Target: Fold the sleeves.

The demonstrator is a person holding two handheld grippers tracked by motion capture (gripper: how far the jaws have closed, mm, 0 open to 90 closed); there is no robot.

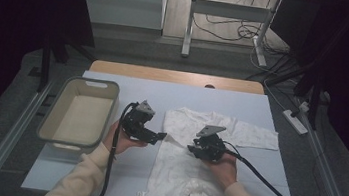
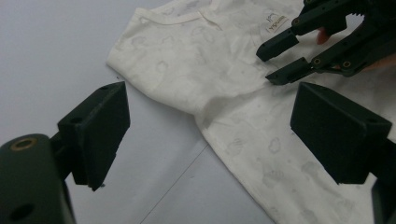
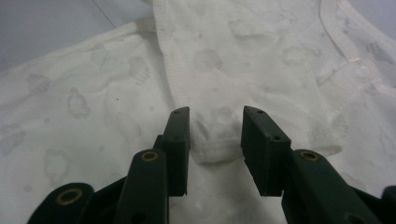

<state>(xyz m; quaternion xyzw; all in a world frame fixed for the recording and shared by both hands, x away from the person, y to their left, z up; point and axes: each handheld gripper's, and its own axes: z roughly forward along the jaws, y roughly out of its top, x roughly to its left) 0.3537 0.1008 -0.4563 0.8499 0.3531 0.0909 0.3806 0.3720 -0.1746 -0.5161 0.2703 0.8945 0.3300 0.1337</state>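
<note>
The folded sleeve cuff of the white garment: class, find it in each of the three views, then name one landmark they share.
High view: sleeve cuff, centre, left of the right gripper.
Left gripper view: upper right, by the right gripper's fingers.
Right gripper view: lower centre, between the fingers.
Shared landmark: the white garment with its faint cloud print.

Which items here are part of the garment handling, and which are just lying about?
In the job:
- white garment, spread on the table
- its folded sleeve end, between the right gripper jaws, not yet clamped
- left gripper, open beside the garment's edge

Lying about:
- basket, left on the table
- table itself
- power strip on the floor
</note>
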